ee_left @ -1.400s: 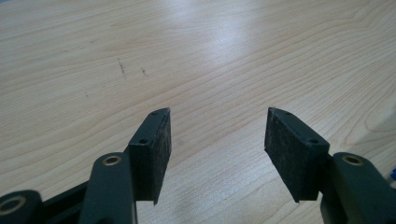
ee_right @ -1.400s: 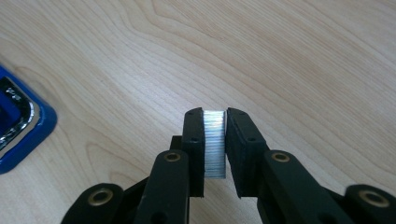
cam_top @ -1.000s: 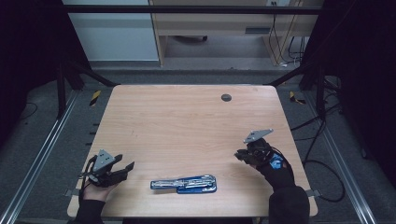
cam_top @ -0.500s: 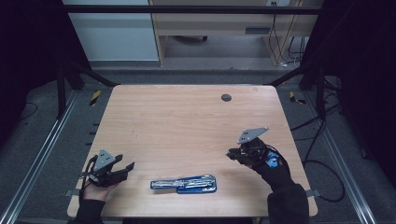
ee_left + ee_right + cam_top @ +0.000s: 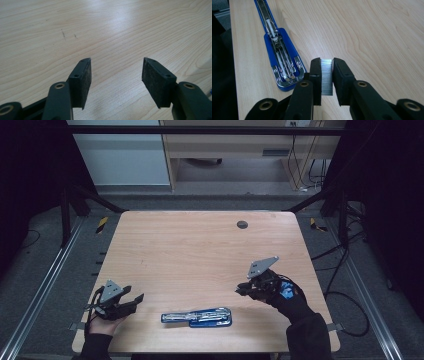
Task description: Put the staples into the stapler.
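Right gripper clamps a strip of staples beside opened blue stapler, tray unloaded; left gripper wide open, holding nothing, over the desk.

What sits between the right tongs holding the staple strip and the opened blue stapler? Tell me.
Nothing: in the high view, bare wooden tabletop separates the right tongs, shut on the staple strip, from the opened blue stapler.

No lettering, label, brand or number can be read anywhere here.
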